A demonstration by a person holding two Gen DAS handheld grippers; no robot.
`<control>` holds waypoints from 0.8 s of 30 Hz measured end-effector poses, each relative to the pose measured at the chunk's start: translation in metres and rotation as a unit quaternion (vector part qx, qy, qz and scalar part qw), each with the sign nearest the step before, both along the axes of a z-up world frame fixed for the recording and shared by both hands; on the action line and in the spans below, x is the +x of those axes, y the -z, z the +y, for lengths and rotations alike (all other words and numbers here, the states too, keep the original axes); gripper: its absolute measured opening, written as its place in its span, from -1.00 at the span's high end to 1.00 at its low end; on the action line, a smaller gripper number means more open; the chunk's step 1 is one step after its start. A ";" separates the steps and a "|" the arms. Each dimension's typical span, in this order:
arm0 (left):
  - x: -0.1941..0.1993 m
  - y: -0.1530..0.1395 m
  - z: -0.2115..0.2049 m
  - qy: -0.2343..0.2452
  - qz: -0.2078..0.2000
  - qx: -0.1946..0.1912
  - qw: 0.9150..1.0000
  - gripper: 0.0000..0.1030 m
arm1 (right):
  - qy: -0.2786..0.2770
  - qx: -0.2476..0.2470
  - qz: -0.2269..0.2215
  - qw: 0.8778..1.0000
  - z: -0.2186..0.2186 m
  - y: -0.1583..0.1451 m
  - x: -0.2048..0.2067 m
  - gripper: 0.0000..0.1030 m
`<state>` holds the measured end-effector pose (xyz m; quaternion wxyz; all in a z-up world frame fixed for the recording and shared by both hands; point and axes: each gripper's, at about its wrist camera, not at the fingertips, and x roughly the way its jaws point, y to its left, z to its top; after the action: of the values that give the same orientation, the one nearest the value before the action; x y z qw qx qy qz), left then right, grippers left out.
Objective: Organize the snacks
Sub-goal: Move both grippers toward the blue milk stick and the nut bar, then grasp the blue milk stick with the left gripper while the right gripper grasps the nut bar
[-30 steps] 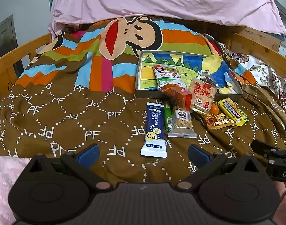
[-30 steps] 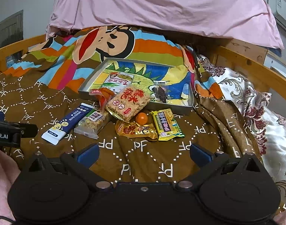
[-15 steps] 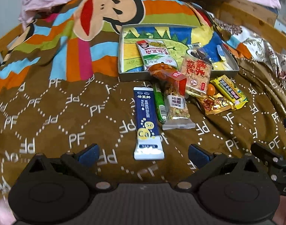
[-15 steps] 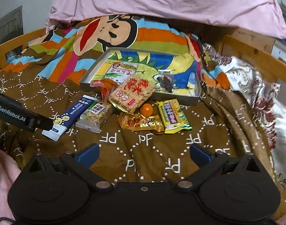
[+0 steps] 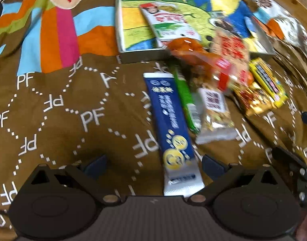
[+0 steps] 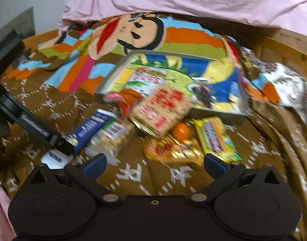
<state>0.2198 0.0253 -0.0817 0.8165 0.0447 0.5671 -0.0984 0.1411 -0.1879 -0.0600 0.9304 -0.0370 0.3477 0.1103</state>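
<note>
Most of the sorting looks to be ahead. The tray (image 5: pixel 141 55) sits on the brown blanket (image 5: pixel 52 120) with only a few things in it: a white and green packet (image 5: pixel 169 23) lies flat on its floor, and a small dark snack (image 6: pixel 202 94) shows toward its right side in the right wrist view, with perhaps one or two small pieces beside it that are too blurred to name. The rest of the snacks lie outside, in a loose heap just in front of the tray's near wall: a long blue sachet (image 5: pixel 170 120), a thin green stick (image 5: pixel 185 98) right beside it, a clear nut bar (image 5: pixel 215 116), an orange packet (image 5: pixel 191 50) and a rice cracker pack (image 6: pixel 163 110) that both lean over the tray's edge, a small orange (image 6: pixel 181 131), a gold wrapper (image 6: pixel 173 150) and a yellow bar (image 6: pixel 214 138). The left gripper (image 5: pixel 154 166) is low over the blanket with its jaws spread wide and nothing between them; the near end of the blue sachet lies in that gap, so I judge it the likely first pick, though no grasp is made yet. The right gripper (image 6: pixel 155 165) is likewise wide apart and empty, facing the gold wrapper and yellow bar. So roughly eight items remain to go into the tray.
</note>
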 end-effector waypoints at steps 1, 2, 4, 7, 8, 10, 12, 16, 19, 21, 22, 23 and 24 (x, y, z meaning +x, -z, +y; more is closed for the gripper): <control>0.003 0.001 0.003 -0.008 -0.002 0.005 1.000 -0.99 | -0.007 0.006 -0.002 1.000 0.004 0.001 0.006 -0.99; 0.005 0.001 0.005 -0.017 -0.005 0.012 1.000 -0.99 | -0.014 0.008 -0.002 1.000 0.008 0.002 0.010 -0.99; 0.008 0.000 0.009 -0.027 -0.015 0.022 0.999 -0.99 | -0.030 0.010 -0.003 1.000 0.018 0.006 0.019 -0.99; 0.013 -0.003 0.014 -0.035 -0.028 0.031 0.998 -0.99 | -0.043 0.001 -0.005 0.999 0.032 0.016 0.034 -0.98; 0.013 -0.004 0.015 -0.038 -0.031 0.035 0.998 -0.99 | -0.045 0.000 0.000 0.999 0.036 0.019 0.039 -0.98; 0.017 -0.006 0.015 -0.041 -0.037 0.040 0.998 -0.99 | -0.046 0.007 0.006 0.999 0.043 0.025 0.047 -0.98; 0.018 -0.006 0.017 -0.045 -0.042 0.042 0.997 -0.99 | -0.041 0.011 0.007 0.999 0.047 0.030 0.053 -0.96; 0.021 -0.004 0.019 -0.054 -0.041 0.041 0.997 -0.99 | -0.026 0.020 0.012 0.999 0.049 0.035 0.062 -0.78; 0.020 0.000 0.020 -0.057 -0.036 0.041 0.997 -0.99 | -0.021 0.021 0.020 0.999 0.046 0.037 0.062 -0.66; 0.019 0.001 0.019 -0.056 -0.036 0.043 0.997 -0.99 | -0.018 0.021 0.022 0.999 0.045 0.036 0.058 -0.56; 0.019 0.000 0.018 -0.056 -0.036 0.043 0.997 -0.99 | -0.020 0.017 0.020 0.999 0.047 0.035 0.057 -0.53; 0.019 0.000 0.018 -0.055 -0.037 0.043 0.997 -0.99 | -0.024 0.011 0.016 1.000 0.049 0.035 0.056 -0.53; 0.019 0.000 0.018 -0.054 -0.038 0.043 0.997 -0.99 | -0.028 0.006 0.012 1.000 0.052 0.036 0.056 -0.53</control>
<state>0.2389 0.0428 -0.0817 0.8389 0.0531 0.5410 -0.0277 0.1971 -0.1362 -0.0957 0.9227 -0.0399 0.3573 0.1393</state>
